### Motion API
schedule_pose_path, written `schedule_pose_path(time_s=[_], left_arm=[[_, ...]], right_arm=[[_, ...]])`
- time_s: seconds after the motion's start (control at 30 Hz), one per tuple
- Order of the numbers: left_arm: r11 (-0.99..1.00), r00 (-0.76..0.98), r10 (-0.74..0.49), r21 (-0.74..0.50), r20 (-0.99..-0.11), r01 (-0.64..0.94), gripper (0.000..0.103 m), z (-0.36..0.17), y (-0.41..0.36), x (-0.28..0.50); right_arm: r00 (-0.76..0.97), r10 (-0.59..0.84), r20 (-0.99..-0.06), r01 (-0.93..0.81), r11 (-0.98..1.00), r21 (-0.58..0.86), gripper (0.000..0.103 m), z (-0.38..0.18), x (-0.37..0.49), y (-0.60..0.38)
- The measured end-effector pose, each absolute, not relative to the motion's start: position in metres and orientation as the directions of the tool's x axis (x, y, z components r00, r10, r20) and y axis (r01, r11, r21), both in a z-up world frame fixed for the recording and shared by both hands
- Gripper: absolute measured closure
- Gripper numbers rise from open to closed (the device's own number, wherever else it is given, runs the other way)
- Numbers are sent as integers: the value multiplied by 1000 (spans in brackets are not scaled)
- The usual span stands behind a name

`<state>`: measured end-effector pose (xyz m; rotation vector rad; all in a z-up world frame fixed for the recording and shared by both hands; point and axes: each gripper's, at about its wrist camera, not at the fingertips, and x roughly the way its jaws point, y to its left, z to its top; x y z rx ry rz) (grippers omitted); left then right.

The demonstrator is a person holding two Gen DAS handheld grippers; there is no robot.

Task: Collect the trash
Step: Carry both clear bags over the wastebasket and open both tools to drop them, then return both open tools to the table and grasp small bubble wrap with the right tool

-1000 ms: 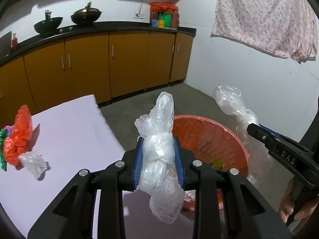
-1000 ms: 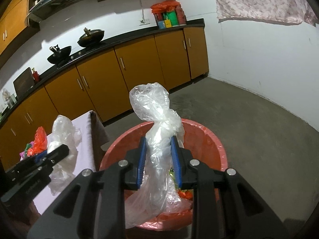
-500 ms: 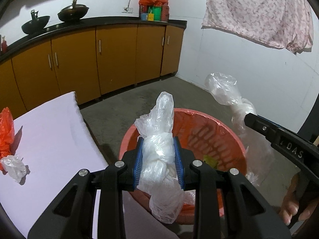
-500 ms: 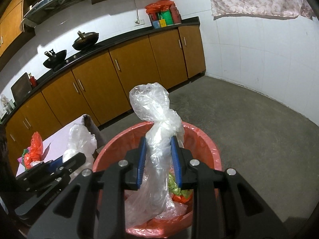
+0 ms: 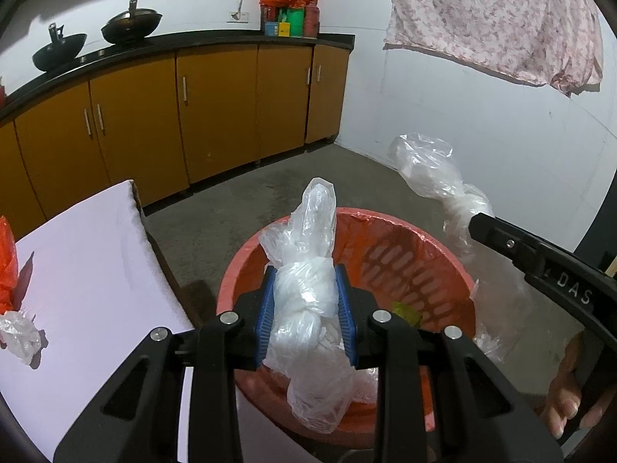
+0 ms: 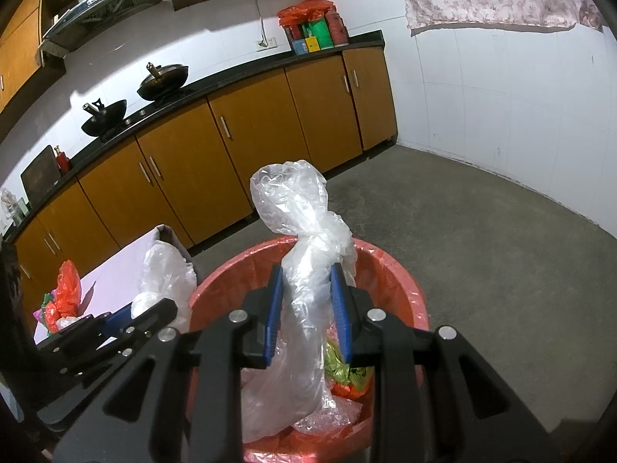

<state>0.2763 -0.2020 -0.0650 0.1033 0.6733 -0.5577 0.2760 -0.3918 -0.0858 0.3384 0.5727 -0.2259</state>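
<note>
My left gripper [image 5: 306, 312] is shut on a clear plastic bag [image 5: 308, 270] and holds it over the near rim of the red trash basket [image 5: 405, 239]. My right gripper [image 6: 306, 308] is shut on a second clear plastic bag [image 6: 304, 239] over the same red basket [image 6: 401, 281]; that bag [image 5: 435, 169] and gripper also show at the right of the left wrist view. The basket has a red liner and holds green and red scraps [image 6: 343, 366]. A red bag [image 5: 7, 266] and a small clear bag [image 5: 19, 333] lie on the white table [image 5: 96, 270].
The white table stands left of the basket. Orange cabinets [image 5: 216, 108] with a black counter, woks [image 5: 131, 25] and containers line the back wall. A patterned cloth [image 5: 497, 19] hangs on the white right wall. Grey floor [image 6: 482, 239] lies beyond the basket.
Both grippers have moved further over the red basket with their bags still held. The table and its trash have slid left in the left wrist view.
</note>
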Motion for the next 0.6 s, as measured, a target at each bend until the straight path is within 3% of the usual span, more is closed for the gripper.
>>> schedule_pose_path(time_s=[0.3,0.6], left_arm=[[854,644,-450,-87,-619,513,52,-68,-205,277],[888,668,-404,-93,-625,451,51,-69,-180,283]], right_arm=[[819,-107,-563,304,914,269,66,-88,278,-394],[818,-121,-562,314,913,260,61,-86,279,-393]])
